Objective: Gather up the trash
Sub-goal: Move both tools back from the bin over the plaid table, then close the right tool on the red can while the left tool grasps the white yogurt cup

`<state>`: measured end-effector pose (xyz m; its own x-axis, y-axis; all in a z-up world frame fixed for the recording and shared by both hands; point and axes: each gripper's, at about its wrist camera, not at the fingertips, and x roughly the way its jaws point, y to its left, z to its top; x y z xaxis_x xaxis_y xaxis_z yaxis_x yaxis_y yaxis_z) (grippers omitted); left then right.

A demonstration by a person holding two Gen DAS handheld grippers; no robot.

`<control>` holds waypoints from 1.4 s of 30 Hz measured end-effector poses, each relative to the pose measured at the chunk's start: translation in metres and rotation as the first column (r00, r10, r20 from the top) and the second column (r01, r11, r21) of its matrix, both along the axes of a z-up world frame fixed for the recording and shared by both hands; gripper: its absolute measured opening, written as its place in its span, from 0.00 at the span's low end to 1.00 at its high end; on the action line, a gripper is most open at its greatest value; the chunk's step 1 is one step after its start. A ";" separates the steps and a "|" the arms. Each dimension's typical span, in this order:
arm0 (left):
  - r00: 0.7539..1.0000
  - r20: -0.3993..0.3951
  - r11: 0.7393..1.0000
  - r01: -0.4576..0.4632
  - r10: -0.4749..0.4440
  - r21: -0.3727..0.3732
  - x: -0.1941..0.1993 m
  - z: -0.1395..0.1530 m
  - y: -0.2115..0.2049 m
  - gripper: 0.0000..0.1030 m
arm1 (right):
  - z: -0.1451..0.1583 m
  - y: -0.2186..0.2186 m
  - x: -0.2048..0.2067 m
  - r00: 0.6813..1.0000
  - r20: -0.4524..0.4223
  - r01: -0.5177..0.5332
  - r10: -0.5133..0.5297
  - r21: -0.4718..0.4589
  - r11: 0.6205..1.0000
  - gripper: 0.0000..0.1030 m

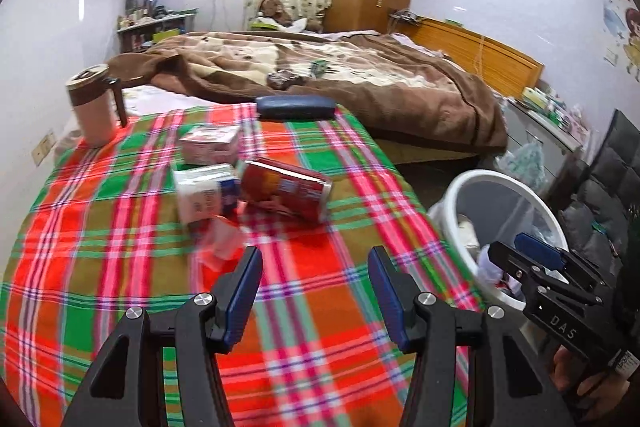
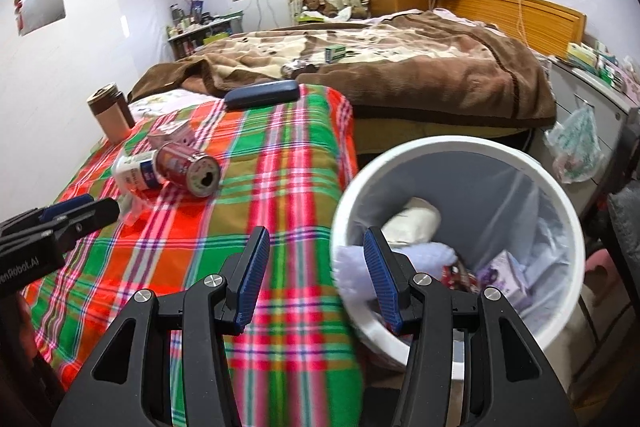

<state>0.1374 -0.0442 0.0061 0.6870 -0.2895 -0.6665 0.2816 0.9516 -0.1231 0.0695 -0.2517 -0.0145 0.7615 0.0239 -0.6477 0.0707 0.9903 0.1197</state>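
You had the plaid cloth [image 1: 120, 227] before you, with the can [image 1: 286, 193] lying on its side near the middle. Just left of the can lay a small carton [image 1: 206, 193], with a box [image 1: 210, 145] behind it. The mug [image 1: 94, 107] stood at the far left corner, and the flat case [image 1: 296, 107] lay at the far edge. The bin [image 2: 460, 163] stood to the right of the cloth, with trash in it. Behind all this lay the bed [image 1: 360, 75].
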 end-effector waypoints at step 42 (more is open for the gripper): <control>0.989 -0.128 0.996 -0.085 0.080 -0.034 0.141 -0.043 0.091 0.62 | -0.007 0.093 0.121 0.916 -0.101 -0.393 0.388 -0.041 0.919 0.57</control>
